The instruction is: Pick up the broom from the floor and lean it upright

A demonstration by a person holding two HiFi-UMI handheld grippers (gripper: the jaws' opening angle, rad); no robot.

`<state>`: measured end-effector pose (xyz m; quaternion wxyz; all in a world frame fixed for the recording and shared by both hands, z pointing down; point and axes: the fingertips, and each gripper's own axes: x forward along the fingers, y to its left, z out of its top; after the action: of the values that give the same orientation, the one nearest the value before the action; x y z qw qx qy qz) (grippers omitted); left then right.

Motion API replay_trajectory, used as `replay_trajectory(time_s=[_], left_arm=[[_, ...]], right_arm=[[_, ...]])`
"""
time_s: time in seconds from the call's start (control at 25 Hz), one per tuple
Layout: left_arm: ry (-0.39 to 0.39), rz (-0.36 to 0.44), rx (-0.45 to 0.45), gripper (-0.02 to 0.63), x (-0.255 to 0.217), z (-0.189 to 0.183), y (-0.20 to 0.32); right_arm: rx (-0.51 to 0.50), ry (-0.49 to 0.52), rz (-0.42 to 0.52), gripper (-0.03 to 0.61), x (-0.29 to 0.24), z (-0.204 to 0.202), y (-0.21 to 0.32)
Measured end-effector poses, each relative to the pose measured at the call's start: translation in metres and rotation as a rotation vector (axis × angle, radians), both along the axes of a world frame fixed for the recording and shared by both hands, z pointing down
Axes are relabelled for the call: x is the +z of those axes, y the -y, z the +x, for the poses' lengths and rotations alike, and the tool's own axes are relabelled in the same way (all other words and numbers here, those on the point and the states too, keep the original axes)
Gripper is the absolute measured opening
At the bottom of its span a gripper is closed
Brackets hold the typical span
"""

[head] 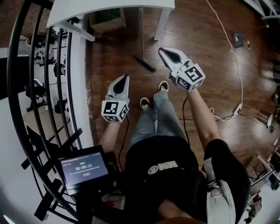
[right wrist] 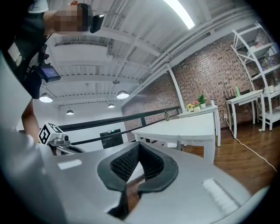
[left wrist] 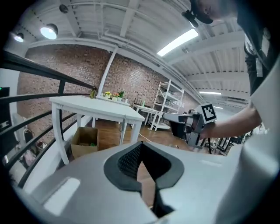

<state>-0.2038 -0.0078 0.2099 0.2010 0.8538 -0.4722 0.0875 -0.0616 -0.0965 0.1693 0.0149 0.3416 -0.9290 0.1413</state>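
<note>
Both of my grippers are up in the air with nothing in them. The left gripper [head: 125,78] has its dark ribbed pads [left wrist: 129,159] pressed together, and the right gripper [head: 162,50] is closed tight the same way, pads [right wrist: 127,164] meeting at the tips. The right one sits further forward than the left, well apart from it, with my yellow-and-black shoes [head: 162,86] down on the floor between them. The thin-handled, dark-headed broom [head: 144,63] is near the right gripper but touches neither. Its head is on the brown wooden plank floor [head: 197,52] and its handle runs up to the edge of the white rectangular table [head: 109,8], so it looks like it's leaning there. A brown cardboard box [left wrist: 83,146] sits under that table.
</note>
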Motion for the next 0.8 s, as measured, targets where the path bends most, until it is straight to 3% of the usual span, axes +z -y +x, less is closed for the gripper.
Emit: replay_trajectory(time_s=[0.32, 0.6, 0.8], left_arm=[[0.035, 0.098, 0.111, 0.015, -0.077, 0.053, -0.098], [0.023, 0.188, 0.08, 0.017, -0.128, 0.104, -0.181], [0.043, 0.229, 0.039, 0.017, -0.183, 0.141, -0.277]], right_arm=[[-0.025, -0.009, 0.069, 0.003, -0.076, 0.011, -0.134], [0.005, 0.052, 0.064, 0.003, -0.099, 0.053, -0.239], [-0.008, 0.096, 0.073, 0.003, -0.134, 0.081, -0.343]])
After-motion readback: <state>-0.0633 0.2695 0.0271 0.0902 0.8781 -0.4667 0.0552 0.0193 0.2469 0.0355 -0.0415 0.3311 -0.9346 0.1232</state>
